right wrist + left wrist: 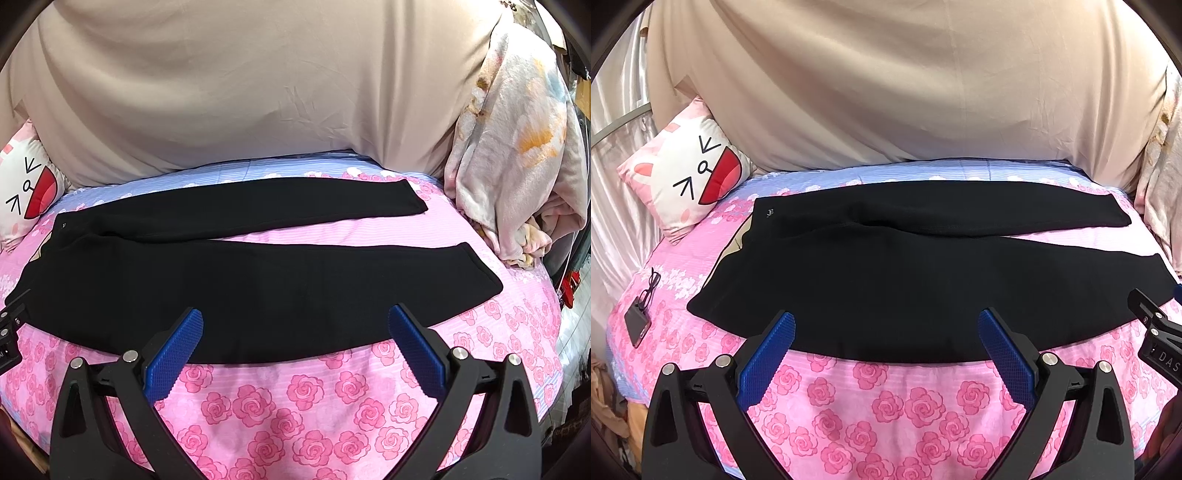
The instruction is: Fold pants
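Black pants (905,280) lie spread flat on the pink rose bedspread (886,413), waistband at the left, both legs running right and splayed apart. In the right wrist view the same pants (258,288) show both leg ends at the right. My left gripper (886,325) hovers open over the near edge of the near leg, blue pads empty. My right gripper (295,325) is open too, above the near edge of the same leg, holding nothing. The right gripper's black body shows at the left wrist view's right edge (1156,332).
A cartoon-face pillow (687,173) leans at the back left. A phone with glasses (639,321) lies at the bed's left edge. A beige sheet (905,85) hangs behind the bed. A crumpled floral blanket (513,147) is piled at the right.
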{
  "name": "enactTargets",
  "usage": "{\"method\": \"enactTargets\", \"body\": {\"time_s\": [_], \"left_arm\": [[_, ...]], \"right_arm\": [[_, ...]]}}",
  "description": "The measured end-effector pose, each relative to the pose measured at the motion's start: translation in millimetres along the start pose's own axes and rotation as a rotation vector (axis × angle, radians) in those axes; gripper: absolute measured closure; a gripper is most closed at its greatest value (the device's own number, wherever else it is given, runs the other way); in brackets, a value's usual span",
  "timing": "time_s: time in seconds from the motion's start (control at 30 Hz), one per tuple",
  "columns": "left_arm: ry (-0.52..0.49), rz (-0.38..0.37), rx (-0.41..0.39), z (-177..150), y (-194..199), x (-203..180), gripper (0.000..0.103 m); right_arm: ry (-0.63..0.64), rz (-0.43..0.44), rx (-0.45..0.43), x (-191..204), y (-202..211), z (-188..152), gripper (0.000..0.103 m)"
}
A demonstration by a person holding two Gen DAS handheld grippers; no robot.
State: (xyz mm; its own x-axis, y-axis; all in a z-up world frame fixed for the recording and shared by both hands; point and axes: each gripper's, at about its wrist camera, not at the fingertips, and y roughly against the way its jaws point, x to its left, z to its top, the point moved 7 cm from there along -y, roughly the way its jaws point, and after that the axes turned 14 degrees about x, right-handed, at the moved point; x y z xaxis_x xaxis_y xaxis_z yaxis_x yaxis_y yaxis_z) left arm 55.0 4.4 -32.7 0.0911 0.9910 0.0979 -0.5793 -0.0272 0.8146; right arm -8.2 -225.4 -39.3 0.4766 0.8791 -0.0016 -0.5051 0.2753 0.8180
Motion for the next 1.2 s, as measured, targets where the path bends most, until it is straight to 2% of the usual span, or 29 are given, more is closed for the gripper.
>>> {"method": "enactTargets", "body": {"time_s": [1.2], "left_arm": [[-0.009,0.002,0.003,1.3,-0.4,-0.3,0.006]], "right_arm": [[-0.006,0.004,0.008,-3.9,-4.9,-2.7,0.005]]}}
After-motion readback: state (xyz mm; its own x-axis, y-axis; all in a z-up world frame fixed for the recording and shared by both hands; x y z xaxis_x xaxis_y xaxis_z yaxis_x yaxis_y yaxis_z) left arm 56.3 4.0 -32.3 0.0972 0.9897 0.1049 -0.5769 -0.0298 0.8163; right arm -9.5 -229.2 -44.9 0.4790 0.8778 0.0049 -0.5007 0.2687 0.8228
